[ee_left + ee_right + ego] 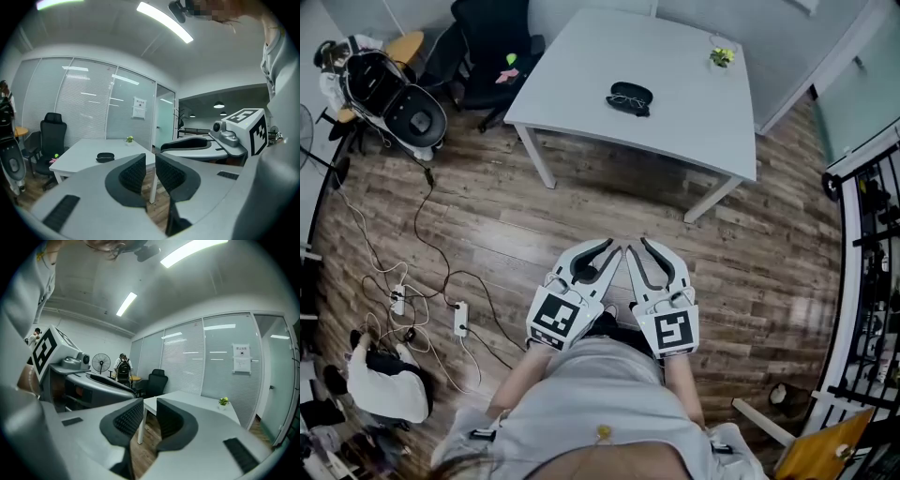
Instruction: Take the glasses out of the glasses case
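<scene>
Two hand-held grippers are held side by side just before the person's grey top, above the wooden floor (pixel 581 216): the left gripper (pixel 612 249) and the right gripper (pixel 639 247), their tips almost meeting. Each pair of jaws is parted by a narrow gap only, and nothing is gripped between them. Black-and-white square markers are carried on the cubes; no lettering can be read on them. Well beyond, on the white table (pixel 675 117), the black glasses case (pixel 634 92) is set, far from both grippers. The glasses (pixel 623 101) can be made out at its near edge, though whether they lie inside it cannot be told. A small potted plant (pixel 721 56) is placed at the table's far corner. A sheet (pixel 138 107) is fixed to the glass wall, its print too small to be read.
</scene>
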`<state>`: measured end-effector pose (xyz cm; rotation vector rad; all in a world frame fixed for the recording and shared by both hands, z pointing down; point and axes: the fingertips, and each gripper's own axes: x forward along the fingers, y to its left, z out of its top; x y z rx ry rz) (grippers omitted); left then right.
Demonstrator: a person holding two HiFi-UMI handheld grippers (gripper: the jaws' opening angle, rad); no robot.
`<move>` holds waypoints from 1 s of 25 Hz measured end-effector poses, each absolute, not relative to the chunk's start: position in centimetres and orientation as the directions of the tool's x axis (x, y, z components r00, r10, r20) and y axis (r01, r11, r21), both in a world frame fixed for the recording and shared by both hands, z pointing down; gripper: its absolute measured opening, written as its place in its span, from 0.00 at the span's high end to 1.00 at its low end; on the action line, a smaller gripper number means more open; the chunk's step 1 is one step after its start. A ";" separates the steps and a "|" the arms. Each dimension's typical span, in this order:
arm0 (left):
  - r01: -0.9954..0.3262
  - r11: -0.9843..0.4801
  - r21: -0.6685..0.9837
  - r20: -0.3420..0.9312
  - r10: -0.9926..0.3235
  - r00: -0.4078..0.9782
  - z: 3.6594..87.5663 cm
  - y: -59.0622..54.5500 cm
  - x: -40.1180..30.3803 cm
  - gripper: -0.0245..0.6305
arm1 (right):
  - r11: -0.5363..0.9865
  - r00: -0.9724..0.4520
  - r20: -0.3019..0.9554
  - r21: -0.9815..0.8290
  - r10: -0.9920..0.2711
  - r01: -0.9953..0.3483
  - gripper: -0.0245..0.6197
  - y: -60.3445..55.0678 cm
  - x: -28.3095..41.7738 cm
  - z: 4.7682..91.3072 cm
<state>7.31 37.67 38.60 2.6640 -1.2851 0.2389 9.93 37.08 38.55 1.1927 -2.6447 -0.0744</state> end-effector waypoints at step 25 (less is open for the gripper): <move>-0.715 -0.693 0.091 0.217 -0.687 0.694 39.1 18.6 3.5 0.86 | 0.604 -0.571 0.211 0.155 -0.793 -0.782 0.85 18.7 5.7 39.2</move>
